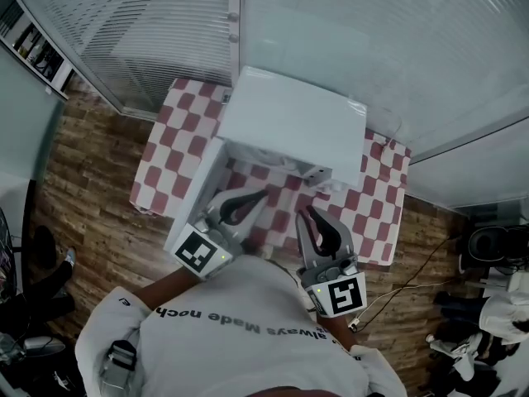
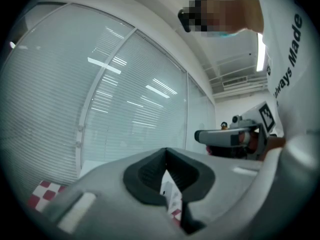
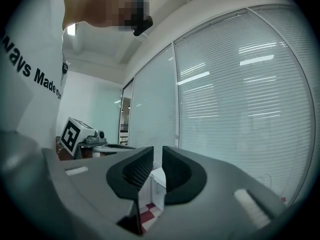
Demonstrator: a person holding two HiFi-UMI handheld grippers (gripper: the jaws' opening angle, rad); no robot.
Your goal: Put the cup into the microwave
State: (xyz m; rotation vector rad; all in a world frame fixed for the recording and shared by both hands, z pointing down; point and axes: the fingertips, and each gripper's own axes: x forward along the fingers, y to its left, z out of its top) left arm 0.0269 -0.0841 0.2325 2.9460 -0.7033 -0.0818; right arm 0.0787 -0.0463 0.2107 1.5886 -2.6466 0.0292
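A white microwave [image 1: 289,118] stands on a red-and-white checked table [image 1: 380,213], its door [image 1: 198,197] swung open to the left. I see no cup in any view, and the inside of the oven is hidden from above. My left gripper [image 1: 263,193] [image 2: 166,154] is held level in front of the open door. Its tips touch, with nothing between them. My right gripper [image 1: 307,213] [image 3: 157,151] hangs beside it in front of the microwave's right half. A thin gap shows between its pads and they hold nothing. Through that gap I see the microwave [image 3: 159,181].
Glass walls with white blinds [image 1: 165,23] close in behind the table. A wooden floor [image 1: 91,180] surrounds it, with cables and bags [image 1: 488,304] at the right. The person's white-shirted body fills the bottom of the head view.
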